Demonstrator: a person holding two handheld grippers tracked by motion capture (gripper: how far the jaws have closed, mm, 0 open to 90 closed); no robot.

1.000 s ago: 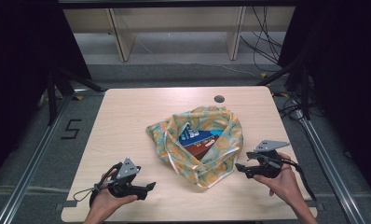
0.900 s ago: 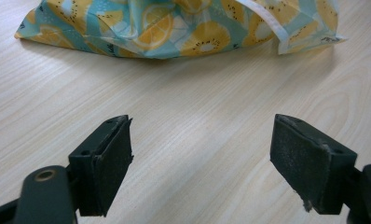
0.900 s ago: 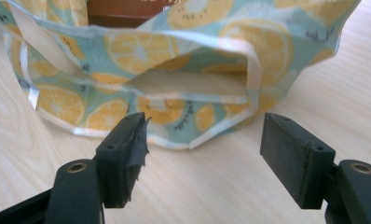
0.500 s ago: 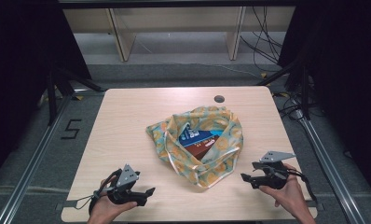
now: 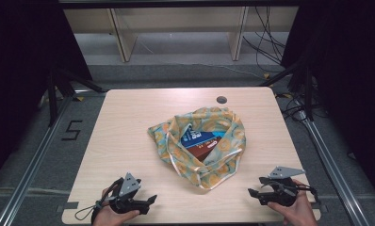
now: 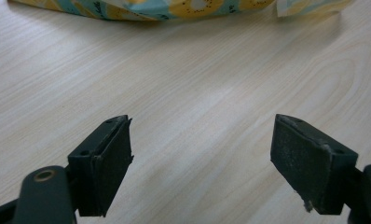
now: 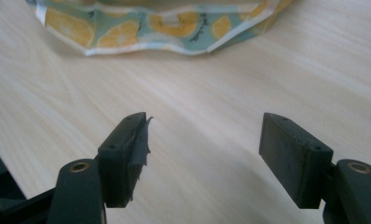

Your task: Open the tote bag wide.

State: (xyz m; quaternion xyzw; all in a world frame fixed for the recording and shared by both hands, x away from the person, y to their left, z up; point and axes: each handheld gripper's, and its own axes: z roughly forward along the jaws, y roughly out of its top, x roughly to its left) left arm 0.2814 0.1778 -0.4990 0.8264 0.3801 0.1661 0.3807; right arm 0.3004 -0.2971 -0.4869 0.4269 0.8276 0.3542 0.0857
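An orange-slice patterned cloth bag (image 5: 209, 143) lies open at the middle of the table, with blue and red packets (image 5: 202, 140) inside. My left gripper (image 5: 150, 200) rests low at the front left edge, held by a hand, open and holding nothing. My right gripper (image 5: 252, 193) is at the front right edge, open and holding nothing too. In the left gripper view, the wide-apart jaws frame bare wood, and the bag's edge (image 6: 141, 8) runs along the top. The bag's hem (image 7: 160, 28) lies beyond the jaws in the right gripper view.
The wooden table (image 5: 129, 127) has a dark round hole (image 5: 221, 100) near its far edge. Metal rails (image 5: 30, 165) run along both sides of the table. Shelving legs and cables stand on the floor behind.
Both hands have drawn back toward the table's front edge, away from the bag. The bag has not moved.
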